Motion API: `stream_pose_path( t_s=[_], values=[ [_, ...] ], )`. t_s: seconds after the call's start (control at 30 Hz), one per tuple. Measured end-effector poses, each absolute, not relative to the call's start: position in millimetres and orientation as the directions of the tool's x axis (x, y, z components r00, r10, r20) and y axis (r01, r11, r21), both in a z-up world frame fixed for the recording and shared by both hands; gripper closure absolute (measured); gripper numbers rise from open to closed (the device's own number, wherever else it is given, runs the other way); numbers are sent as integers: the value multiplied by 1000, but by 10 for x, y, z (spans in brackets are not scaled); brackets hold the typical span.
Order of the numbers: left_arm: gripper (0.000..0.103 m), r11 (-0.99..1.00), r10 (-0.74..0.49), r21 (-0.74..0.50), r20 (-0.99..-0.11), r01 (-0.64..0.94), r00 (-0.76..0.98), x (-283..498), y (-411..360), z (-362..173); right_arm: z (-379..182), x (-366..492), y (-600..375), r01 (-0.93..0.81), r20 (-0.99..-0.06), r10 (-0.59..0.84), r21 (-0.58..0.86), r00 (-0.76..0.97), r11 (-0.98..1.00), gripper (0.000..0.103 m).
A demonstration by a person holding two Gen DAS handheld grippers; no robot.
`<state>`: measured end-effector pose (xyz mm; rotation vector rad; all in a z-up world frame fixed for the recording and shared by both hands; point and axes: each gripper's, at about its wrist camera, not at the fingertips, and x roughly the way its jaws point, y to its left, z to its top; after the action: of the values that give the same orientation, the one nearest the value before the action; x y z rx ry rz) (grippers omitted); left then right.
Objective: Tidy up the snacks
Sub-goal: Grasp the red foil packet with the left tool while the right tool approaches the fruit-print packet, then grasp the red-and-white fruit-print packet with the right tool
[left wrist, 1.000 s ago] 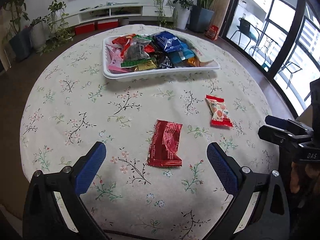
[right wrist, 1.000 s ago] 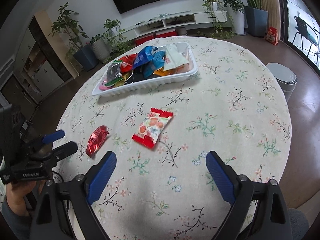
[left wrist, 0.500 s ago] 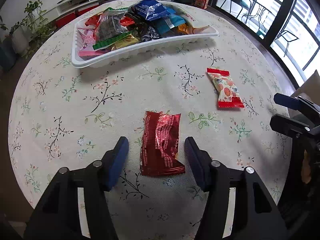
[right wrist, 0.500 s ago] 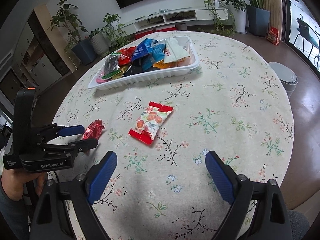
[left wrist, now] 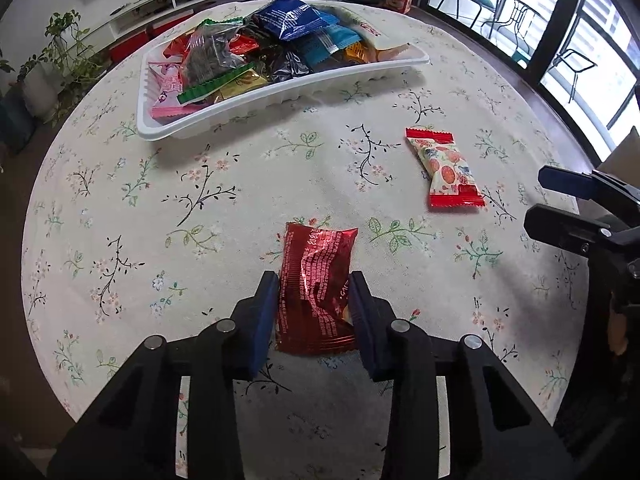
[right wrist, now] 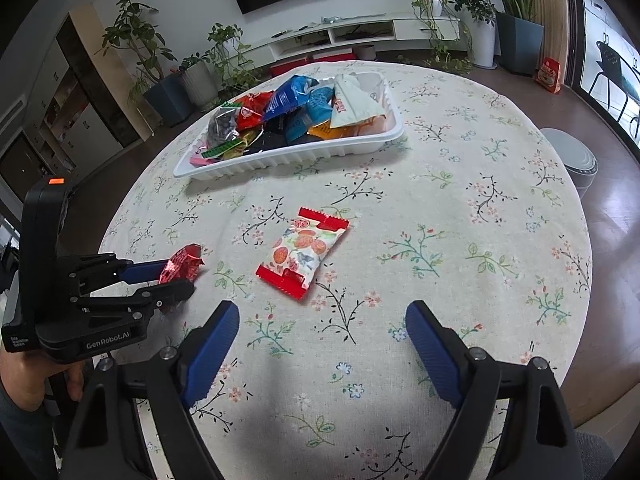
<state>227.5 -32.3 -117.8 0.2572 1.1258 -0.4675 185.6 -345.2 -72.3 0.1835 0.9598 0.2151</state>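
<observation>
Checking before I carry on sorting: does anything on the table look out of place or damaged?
Two snacks lie outside the white tray: the red foil packet, crumpled between the closing left gripper, and the fruit-print packet, flat on the tablecloth. Nothing looks spilled.

Two snack packets lie apart from a filled white tray (left wrist: 280, 98).
Red foil packet (left wrist: 316, 292) flat, nearest; fruit-printed packet (left wrist: 442, 168) right, both short of the tray.

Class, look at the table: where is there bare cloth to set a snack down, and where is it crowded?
Bare cloth lies between the white tray and the fruit-print packet, and right of that packet to the table edge. The tray is piled full; the left gripper has been closing on the red packet.
</observation>
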Motion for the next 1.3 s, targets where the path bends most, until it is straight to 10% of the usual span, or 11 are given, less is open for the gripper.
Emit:
stream_pose_path(
  t_s=[0.73, 1.3],
  values=[
    [73, 896, -384, -225, -826, 383, 413, 1914, 55, -998, -919, 2507, -3093, -90, -859, 219, 200, 462, 976, 25],
    [73, 894, -403, -253, -815, 371, 415, 1920, 80, -1032, -940, 2445, -2902, -182, -859, 97, 5, 503, 983, 61]
  ],
)
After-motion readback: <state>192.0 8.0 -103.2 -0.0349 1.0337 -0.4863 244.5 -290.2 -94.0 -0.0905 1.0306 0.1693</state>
